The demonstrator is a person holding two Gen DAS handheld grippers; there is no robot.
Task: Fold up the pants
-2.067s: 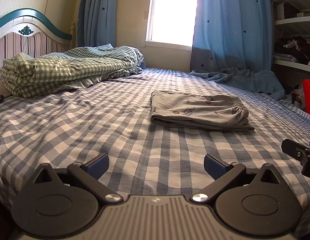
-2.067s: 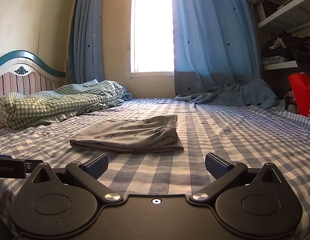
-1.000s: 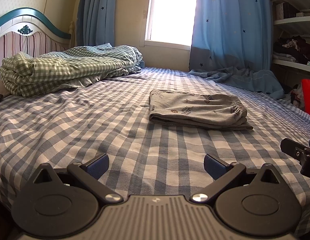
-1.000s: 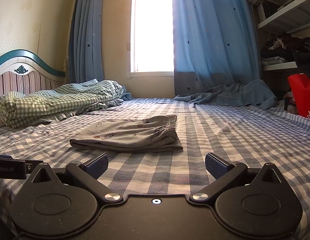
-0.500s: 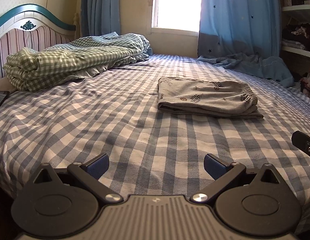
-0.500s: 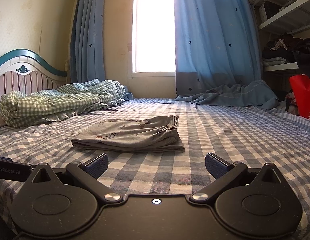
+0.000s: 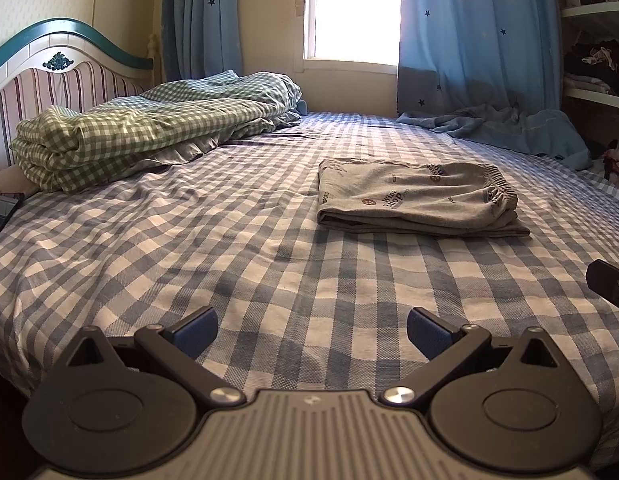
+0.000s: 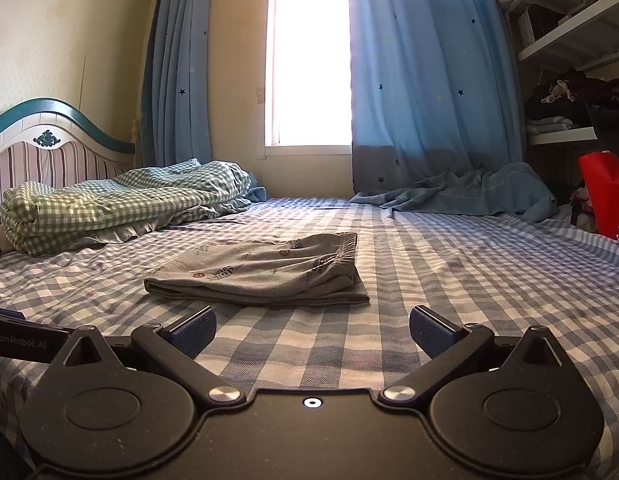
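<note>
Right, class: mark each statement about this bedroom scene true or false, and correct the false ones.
1. The grey pants lie folded on the checked bed sheet. True.
2. The left gripper is shut on the pants. False: it is open, empty and short of them.
3. A green checked blanket is bundled near the headboard. True.
4. The right gripper holds the waistband. False: it is open and apart from the pants.
5. A phone lies on top of the pants. False: it lies at the bed's far left edge.

Home bedroom: bed [image 7: 189, 248], curtained window [image 8: 309, 60]
</note>
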